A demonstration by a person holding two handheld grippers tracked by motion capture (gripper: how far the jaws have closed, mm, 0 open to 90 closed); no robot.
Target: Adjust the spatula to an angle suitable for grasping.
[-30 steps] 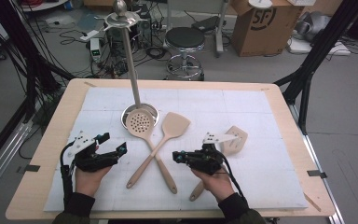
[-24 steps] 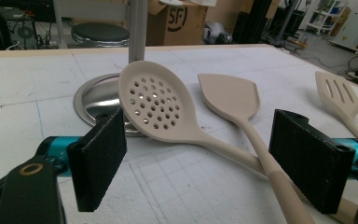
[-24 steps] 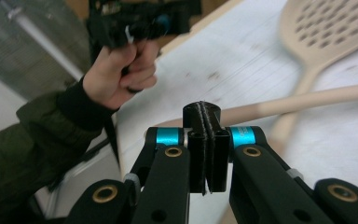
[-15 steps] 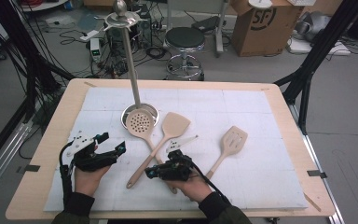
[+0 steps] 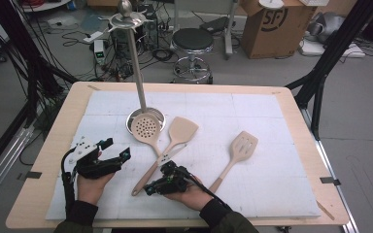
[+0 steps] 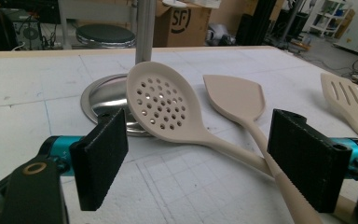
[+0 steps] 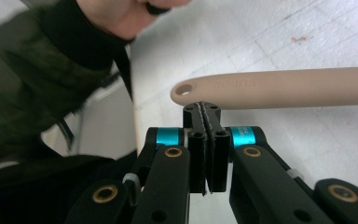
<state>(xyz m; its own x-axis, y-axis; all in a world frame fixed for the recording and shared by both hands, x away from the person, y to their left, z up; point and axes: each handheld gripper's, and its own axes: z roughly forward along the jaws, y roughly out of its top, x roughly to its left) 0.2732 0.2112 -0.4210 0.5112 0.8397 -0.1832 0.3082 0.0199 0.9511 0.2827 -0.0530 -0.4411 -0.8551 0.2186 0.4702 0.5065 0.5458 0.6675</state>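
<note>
On the surface point(image 5: 291, 109): I see a skimmer point(image 5: 146, 130), a spatula point(image 5: 182, 130) crossing it, and a slotted turner point(image 5: 242, 145) apart to the right.
Left gripper point(image 5: 114, 149): fingers spread wide, empty, aimed at the skimmer.
Right gripper point(image 5: 151, 188): fingers pressed together, seemingly holding nothing, just beside a handle end point(image 7: 186, 89).

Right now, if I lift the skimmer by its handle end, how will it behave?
The skimmer looks like moulded plastic, so probably light and fairly stiff. Its long handle would likely let the holed bowl droop. It crosses the spatula, so lifting may nudge that.
</note>
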